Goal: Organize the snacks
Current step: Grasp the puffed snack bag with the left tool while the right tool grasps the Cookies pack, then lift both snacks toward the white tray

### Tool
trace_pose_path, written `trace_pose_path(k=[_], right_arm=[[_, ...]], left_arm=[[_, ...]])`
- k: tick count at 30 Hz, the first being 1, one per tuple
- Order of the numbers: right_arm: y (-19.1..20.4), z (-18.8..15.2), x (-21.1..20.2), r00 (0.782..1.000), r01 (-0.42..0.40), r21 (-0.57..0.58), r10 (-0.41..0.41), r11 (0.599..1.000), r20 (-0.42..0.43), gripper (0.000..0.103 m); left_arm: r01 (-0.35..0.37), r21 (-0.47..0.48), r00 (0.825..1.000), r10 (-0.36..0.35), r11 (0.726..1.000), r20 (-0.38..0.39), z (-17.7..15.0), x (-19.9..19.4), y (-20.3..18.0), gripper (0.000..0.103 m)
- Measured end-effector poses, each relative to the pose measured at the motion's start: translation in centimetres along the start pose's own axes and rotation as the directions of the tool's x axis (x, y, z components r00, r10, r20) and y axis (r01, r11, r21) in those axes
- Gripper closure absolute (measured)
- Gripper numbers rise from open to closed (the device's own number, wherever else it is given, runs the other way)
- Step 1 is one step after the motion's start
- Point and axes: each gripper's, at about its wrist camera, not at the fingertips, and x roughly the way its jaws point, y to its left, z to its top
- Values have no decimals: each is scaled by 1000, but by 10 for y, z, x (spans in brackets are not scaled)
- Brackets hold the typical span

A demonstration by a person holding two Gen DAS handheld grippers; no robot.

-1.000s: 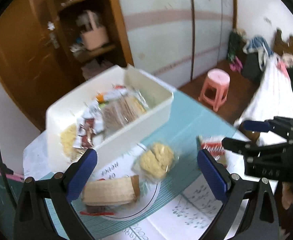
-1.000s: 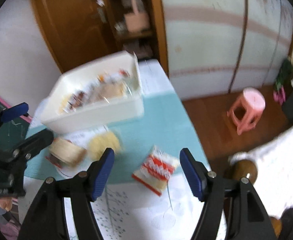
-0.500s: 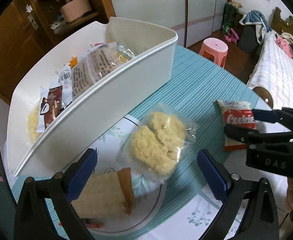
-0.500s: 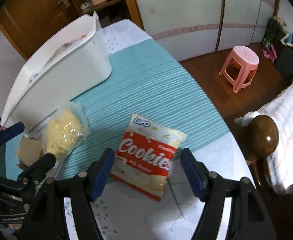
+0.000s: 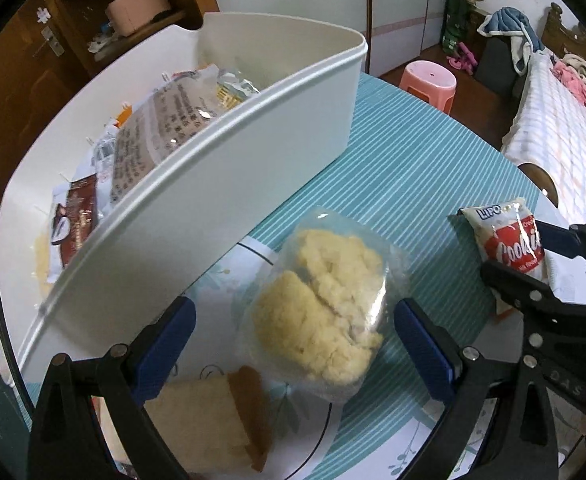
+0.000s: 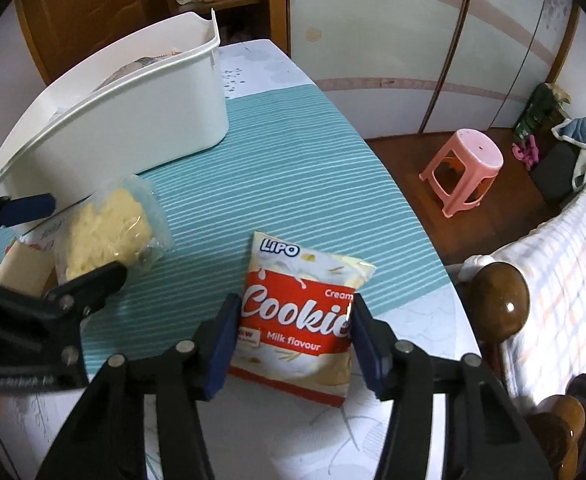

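A red and white cookie packet lies flat near the table's right edge. My right gripper straddles it. Its jaws are closing, and both blue pads lie against the packet's side edges. The left wrist view shows the same packet inside the right gripper. A clear bag of yellow crumbly snack lies between the spread fingers of my open left gripper, and neither pad touches it. A brown wafer pack lies just below it. The white bin holds several snack packs.
The teal striped cloth covers the middle of the table. The bin stands at the back left. Beyond the table's right edge are a pink stool, a wooden bedpost knob and a checked bed cover.
Both grippers have come down close to the table. The right jaws have narrowed onto the cookie packet. The left gripper now straddles the yellow bag.
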Motion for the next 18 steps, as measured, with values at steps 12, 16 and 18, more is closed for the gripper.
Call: trace_pose_path(k=[12, 16, 18], right_arm=[[1, -5, -3, 1000, -8, -18, 9, 1000, 22, 52], [2, -5, -5, 1000, -16, -24, 17, 1000, 23, 54], [2, -6, -7, 1000, -26, -24, 27, 999, 17, 55]], left_arm=[[-11, -18, 1000, 11, 1000, 3, 5, 11, -12, 44], [-33, -67, 999, 34, 997, 12, -2, 5, -15, 45], [-21, -115, 1000, 23, 993, 15, -7, -3, -12, 45]])
